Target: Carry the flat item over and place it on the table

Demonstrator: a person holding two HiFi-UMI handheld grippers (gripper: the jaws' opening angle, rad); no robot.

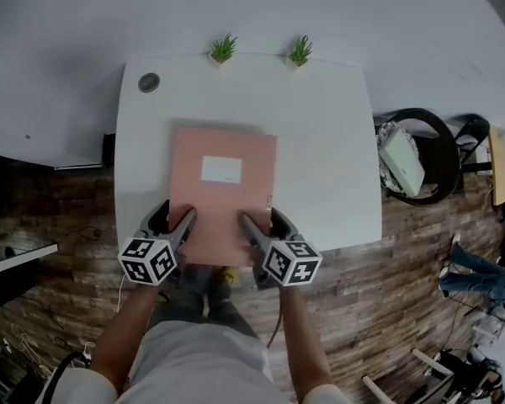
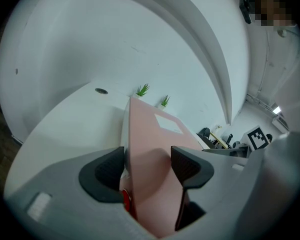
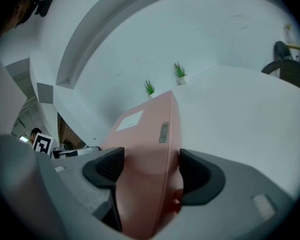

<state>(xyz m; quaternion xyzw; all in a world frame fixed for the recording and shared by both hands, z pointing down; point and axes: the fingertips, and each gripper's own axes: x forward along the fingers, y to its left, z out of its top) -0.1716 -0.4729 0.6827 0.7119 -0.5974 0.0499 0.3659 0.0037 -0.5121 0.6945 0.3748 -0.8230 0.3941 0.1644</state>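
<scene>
A flat pink folder (image 1: 223, 194) with a white label is held level over the white table (image 1: 328, 158), its near edge past the table's front edge. My left gripper (image 1: 179, 222) is shut on the folder's near left corner, and my right gripper (image 1: 259, 224) is shut on its near right corner. In the left gripper view the pink folder (image 2: 152, 151) runs between the black pads (image 2: 106, 171) toward the plants. In the right gripper view the folder (image 3: 147, 149) fills the gap between the pads (image 3: 197, 176). Whether the folder's far part touches the table I cannot tell.
Two small potted plants (image 1: 223, 49) (image 1: 300, 51) stand at the table's far edge, and a round grey disc (image 1: 149, 82) sits in its far left corner. A black chair (image 1: 421, 154) with a pale object on it stands to the right. Wooden floor surrounds the table.
</scene>
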